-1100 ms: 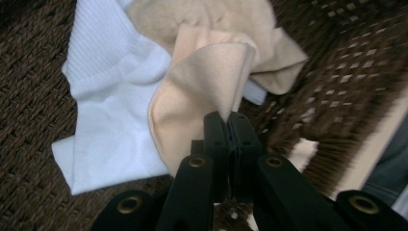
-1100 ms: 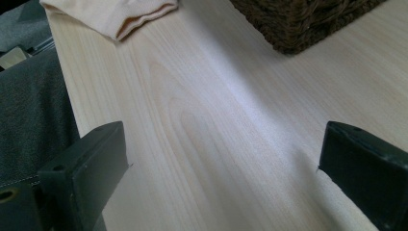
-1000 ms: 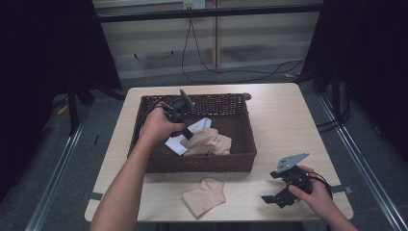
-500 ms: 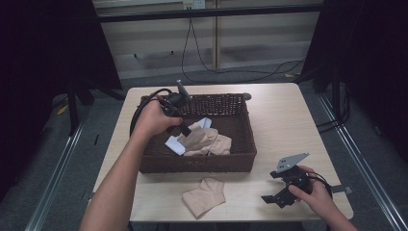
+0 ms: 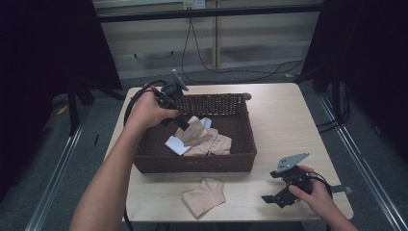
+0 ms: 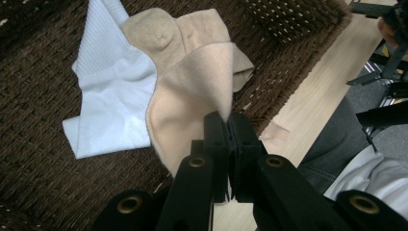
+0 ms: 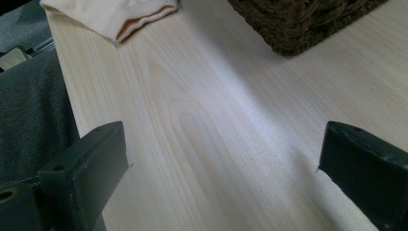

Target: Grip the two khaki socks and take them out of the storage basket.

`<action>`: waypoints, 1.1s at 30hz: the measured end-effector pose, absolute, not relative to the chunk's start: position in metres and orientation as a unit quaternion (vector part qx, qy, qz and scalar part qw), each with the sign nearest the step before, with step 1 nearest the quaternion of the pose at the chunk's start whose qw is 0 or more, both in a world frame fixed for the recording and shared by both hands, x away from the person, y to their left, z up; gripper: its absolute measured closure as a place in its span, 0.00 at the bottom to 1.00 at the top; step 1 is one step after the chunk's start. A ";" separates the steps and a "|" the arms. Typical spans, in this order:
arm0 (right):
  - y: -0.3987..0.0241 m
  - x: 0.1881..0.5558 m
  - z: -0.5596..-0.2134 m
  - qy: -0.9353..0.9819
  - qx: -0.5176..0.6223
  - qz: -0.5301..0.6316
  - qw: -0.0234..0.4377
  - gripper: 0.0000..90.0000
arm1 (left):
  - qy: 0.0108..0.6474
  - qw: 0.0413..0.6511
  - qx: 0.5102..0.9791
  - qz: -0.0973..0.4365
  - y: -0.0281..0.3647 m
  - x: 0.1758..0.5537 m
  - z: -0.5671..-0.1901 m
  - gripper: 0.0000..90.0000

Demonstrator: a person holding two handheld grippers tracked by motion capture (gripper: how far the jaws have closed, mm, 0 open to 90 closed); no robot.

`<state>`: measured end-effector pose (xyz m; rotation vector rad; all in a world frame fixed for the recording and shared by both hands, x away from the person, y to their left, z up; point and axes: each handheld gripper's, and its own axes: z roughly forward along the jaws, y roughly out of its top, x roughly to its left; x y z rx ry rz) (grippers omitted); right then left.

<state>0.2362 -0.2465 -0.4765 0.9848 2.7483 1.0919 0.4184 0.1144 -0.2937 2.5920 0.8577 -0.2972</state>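
Left gripper (image 6: 227, 126) raised over basket (image 5: 243, 159), clamped on beige sock (image 6: 192, 91). Right gripper (image 5: 284, 190) resting low on table (image 5: 284, 120), jaws wide apart.

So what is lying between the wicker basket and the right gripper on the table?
Bare wood in the high view: nothing lies between the wicker basket and the right gripper. The beige sock on the table lies further left.

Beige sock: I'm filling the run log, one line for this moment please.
left gripper shut on beige sock | over basket | right gripper open, on table
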 end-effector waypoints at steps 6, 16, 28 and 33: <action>-0.246 0.236 -0.477 0.882 0.315 0.349 0.011 0.02 | 0.304 0.201 0.925 -0.111 0.116 0.416 -0.282 0.98; -0.246 0.236 -0.476 0.881 0.317 0.351 0.012 0.02 | 0.299 0.195 0.927 -0.115 0.117 0.412 -0.271 0.98; -0.247 0.236 -0.475 0.881 0.316 0.352 0.013 0.02 | 0.283 0.198 0.930 -0.123 0.113 0.402 -0.249 0.98; -0.247 0.236 -0.475 0.881 0.316 0.352 0.014 0.02 | 0.277 0.197 0.932 -0.125 0.113 0.397 -0.243 0.98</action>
